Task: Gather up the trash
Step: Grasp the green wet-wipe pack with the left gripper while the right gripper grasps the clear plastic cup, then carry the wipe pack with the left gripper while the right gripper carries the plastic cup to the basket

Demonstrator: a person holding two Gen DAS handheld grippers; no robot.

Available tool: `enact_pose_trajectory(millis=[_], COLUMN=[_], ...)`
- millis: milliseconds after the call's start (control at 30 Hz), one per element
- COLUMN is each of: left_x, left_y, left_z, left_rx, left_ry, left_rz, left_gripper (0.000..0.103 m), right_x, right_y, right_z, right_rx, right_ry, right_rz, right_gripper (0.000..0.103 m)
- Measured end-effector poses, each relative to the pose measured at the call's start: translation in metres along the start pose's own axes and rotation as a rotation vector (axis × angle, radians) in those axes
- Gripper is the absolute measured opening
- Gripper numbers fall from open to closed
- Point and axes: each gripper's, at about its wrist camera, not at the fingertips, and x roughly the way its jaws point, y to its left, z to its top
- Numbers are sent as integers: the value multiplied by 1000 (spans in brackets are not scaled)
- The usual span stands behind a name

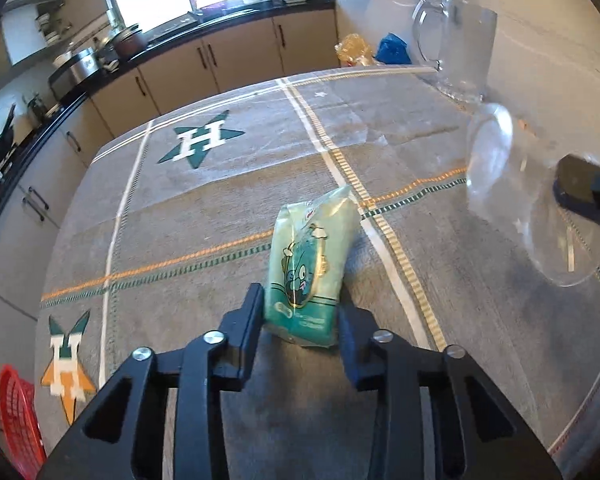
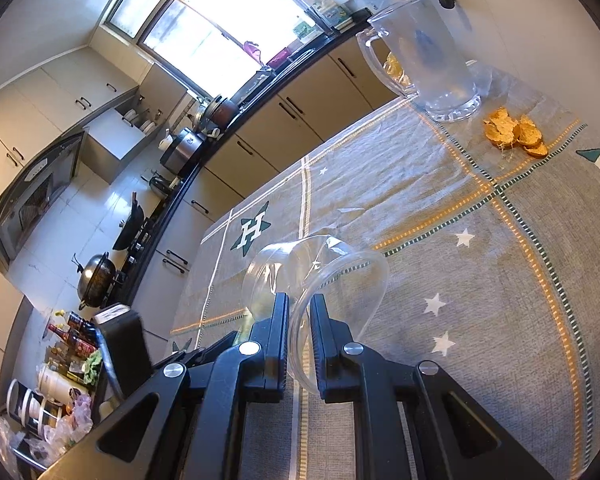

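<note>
A green snack packet (image 1: 312, 256) with a cartoon print is between the fingers of my left gripper (image 1: 300, 304), just over the grey tablecloth (image 1: 220, 200). Both pads press its near end, so the gripper is shut on it. At the right of the left wrist view a clear plastic bowl (image 1: 520, 200) hangs tilted on its side. My right gripper (image 2: 300, 304) is shut on that clear bowl's (image 2: 340, 272) rim, and the bowl looks empty. Orange-brown food scraps (image 2: 514, 132) lie on the cloth farther back in the right wrist view.
A clear glass pitcher (image 2: 432, 52) stands at the table's far end, also the pitcher (image 1: 456, 44) in the left view. A red basket (image 1: 18, 420) sits beyond the table's left edge. Kitchen cabinets (image 1: 204, 60) and a worktop run behind the table.
</note>
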Motion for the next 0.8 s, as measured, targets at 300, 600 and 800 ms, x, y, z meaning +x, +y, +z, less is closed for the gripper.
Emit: enact_pose_trajectory(millis=[300,600,800], left_x=[-36,-58,-70], left_y=[17,37,52], left_z=[-24,-50,-65], left_rx=[-83,-133,-162], left_ry=[-51,-64,-72], left_rz=[16,40,59], left_gripper=[30,30,30], right_x=[9,23,32], right_y=[19,42,58], right_z=[-10,-27,-40], right_rx=[-85,-187,-261], right_ry=[21,68,91], right_rz=[-6,5,21], right_gripper=[12,12,12])
